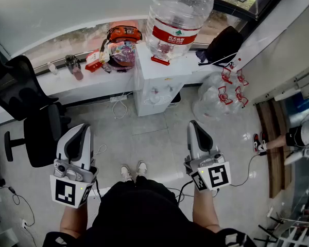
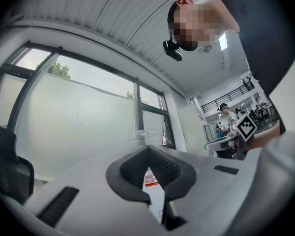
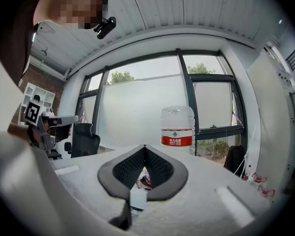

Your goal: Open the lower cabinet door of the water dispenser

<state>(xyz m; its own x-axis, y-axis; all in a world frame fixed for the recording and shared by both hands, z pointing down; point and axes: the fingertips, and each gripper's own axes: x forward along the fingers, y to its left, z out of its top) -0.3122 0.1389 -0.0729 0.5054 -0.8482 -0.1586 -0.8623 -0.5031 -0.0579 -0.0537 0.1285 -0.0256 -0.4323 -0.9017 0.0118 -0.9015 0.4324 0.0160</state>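
- Jaws closed and empty on left gripper [image 1: 82, 128] and right gripper [image 1: 194, 123].
- Both held level, well short of the water dispenser [image 1: 155, 89], likely poised for approach.

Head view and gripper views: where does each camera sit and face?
Head view: on the person's head, facing steeply down at the water dispenser; shows arms, shoes, left gripper, right gripper.
Left gripper view: on the left gripper, along its shut jaws toward the windows; torso at right.
Right gripper view: likewise, toward the water bottle; torso at left.
Shared: head and right gripper views show that bottle.
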